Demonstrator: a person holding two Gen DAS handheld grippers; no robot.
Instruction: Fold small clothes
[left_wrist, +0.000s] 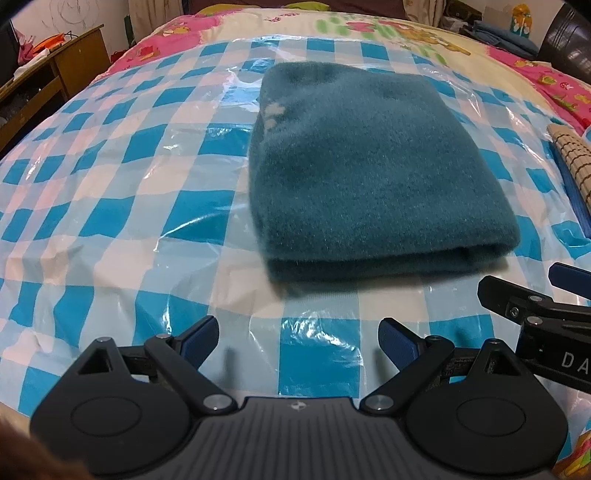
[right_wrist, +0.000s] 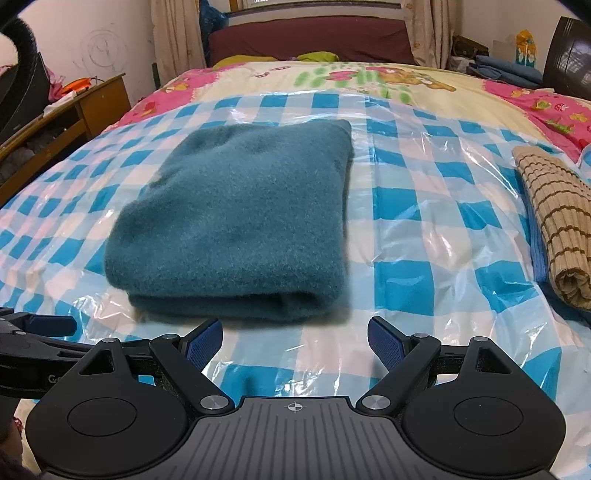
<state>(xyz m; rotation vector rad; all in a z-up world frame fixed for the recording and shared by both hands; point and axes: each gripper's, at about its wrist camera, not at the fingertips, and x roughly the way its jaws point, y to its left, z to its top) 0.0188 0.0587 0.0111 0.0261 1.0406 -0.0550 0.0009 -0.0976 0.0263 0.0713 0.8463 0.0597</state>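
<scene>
The left gripper (left_wrist: 297, 341) and the right gripper (right_wrist: 295, 341) are held side by side, low over the near edge of a bed, each with its blue-padded fingers spread wide apart and nothing caught between them. Just beyond both sets of fingertips, a teal fleece garment (right_wrist: 240, 218) is seen lying as a thick, squared bundle on a blue-and-white checked plastic sheet (right_wrist: 424, 258), its rounded fold edge turned toward the tools and not touched by either. To the right, well apart from it, a tan striped knit (right_wrist: 554, 229) is rolled or folded on the same sheet, above something blue that is only partly shown. A cartoon-printed bedspread (right_wrist: 369, 79) is visible past the sheet, and a wooden side table (right_wrist: 99, 99) at the left. The teal piece is judged to be already folded, with the grippers released from it. The next move would likely call either for the bundle to be gripped at its near edge and set aside, or for another garment to be taken up; which one cannot be told.
</scene>
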